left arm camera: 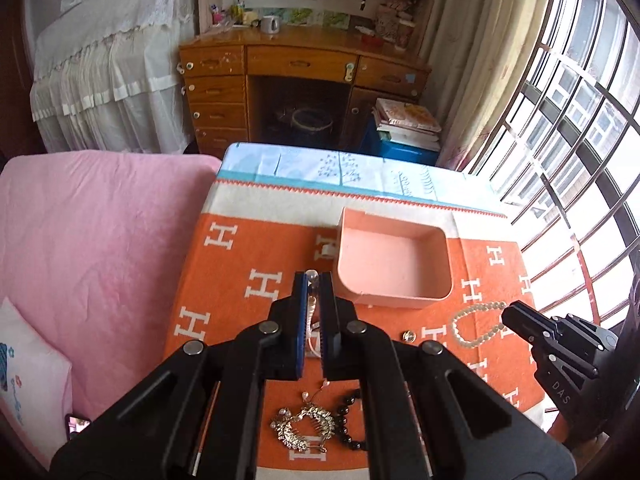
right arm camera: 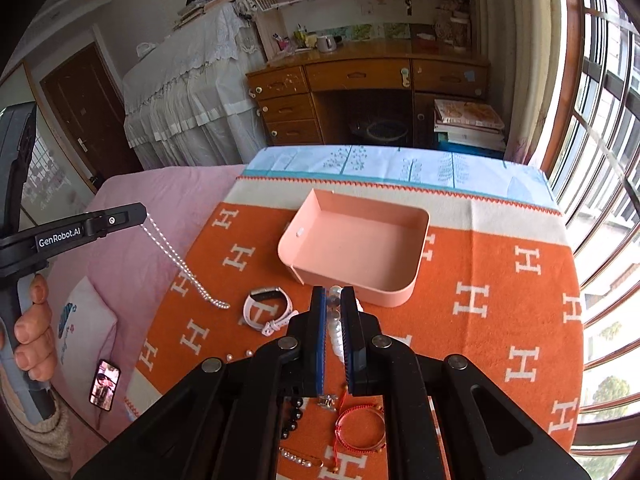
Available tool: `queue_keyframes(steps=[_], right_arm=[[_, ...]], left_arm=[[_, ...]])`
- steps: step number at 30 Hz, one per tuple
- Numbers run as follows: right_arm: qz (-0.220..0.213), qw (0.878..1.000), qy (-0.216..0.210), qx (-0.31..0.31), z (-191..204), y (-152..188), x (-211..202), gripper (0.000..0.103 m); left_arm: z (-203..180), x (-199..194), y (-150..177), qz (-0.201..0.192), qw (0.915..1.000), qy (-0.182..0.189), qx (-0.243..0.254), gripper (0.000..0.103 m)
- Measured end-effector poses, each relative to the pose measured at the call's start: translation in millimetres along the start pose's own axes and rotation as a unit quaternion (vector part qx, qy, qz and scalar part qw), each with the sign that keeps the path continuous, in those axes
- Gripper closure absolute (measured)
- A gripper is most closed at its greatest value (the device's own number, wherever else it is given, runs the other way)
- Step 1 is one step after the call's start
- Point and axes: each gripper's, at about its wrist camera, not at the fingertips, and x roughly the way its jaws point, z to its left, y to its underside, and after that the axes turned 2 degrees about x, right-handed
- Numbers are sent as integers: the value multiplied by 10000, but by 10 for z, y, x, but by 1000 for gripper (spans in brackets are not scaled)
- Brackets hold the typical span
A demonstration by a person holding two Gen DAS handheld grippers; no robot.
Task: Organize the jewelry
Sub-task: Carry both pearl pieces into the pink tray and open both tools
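Note:
A pink tray [left arm camera: 436, 300] [right arm camera: 416, 258] stands empty on the orange blanket. My left gripper [left arm camera: 314, 280] is shut on a silver bead chain [right arm camera: 180, 266]; in the right wrist view the chain hangs from it down to the blanket, left of the tray. My right gripper [right arm camera: 334, 294] is shut on a white pearl bracelet [right arm camera: 336, 332], just in front of the tray; the bracelet also shows in the left wrist view [left arm camera: 476, 326]. A white watch [right arm camera: 266, 308], a red string bracelet [right arm camera: 360, 428], a black bead bracelet [left arm camera: 348, 424] and a gold hair comb [left arm camera: 306, 426] lie on the blanket.
A small gold ring [left arm camera: 409, 336] and a rhinestone clip [right arm camera: 298, 456] lie near the front. A pink bedspread [left arm camera: 100, 248] with a phone [right arm camera: 105, 384] is to the left. A wooden desk [left arm camera: 300, 80] stands beyond the bed and a barred window [left arm camera: 568, 120] on the right.

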Motion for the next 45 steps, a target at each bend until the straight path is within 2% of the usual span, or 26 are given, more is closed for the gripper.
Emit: queue_keyframes(steps=[7,10,13,20,26,30,31,32,33,34,35,40,45], right_arm=[[-635,9979,70,73,138,-529,-468,96],[-799,9966,168,120,142,-720,-489,96],[-781,9963,256,232,65,-873,-364,96],[-187,9979,339,527,-252,-895,340,96],[390,9971,315,576,-436,-762,911,96],[737,9951,306,585,-520,-638,1278,94],[789,9945,304,611,-538,-625,1325,92],[823,9942,301,620,-556,-590,1393,87],[839,9940,312,625,-576,-562,1456,78],[833,9940,331,631,-592,-545,1483,74],[813,9940,351,637,-611,-513,1522,69],[836,9938,297,666,-710,-414,1646,68],[751,9948,326,602,-697,-350,1589,68]], left_arm=[[-517,-292,-420,-463,9982,249,294,100],[-747,-233,-560,-614,9964,395,435,100],[-930,-13,-669,-607,9956,557,457,100],[-1081,723,-733,-453,9959,688,377,100],[-1076,1547,-552,39,9972,502,556,100],[-1057,1955,-369,541,9945,579,686,98],[-1052,2041,-330,701,9930,640,703,96],[-1047,2128,-283,858,9913,705,712,89],[-1037,2205,-248,993,9893,781,724,74],[-1018,2273,-206,1087,9877,856,731,65],[-993,2318,-172,1132,9866,919,727,52],[-907,2360,-63,1020,9874,935,761,50],[-822,2205,-45,765,9896,906,817,50]])
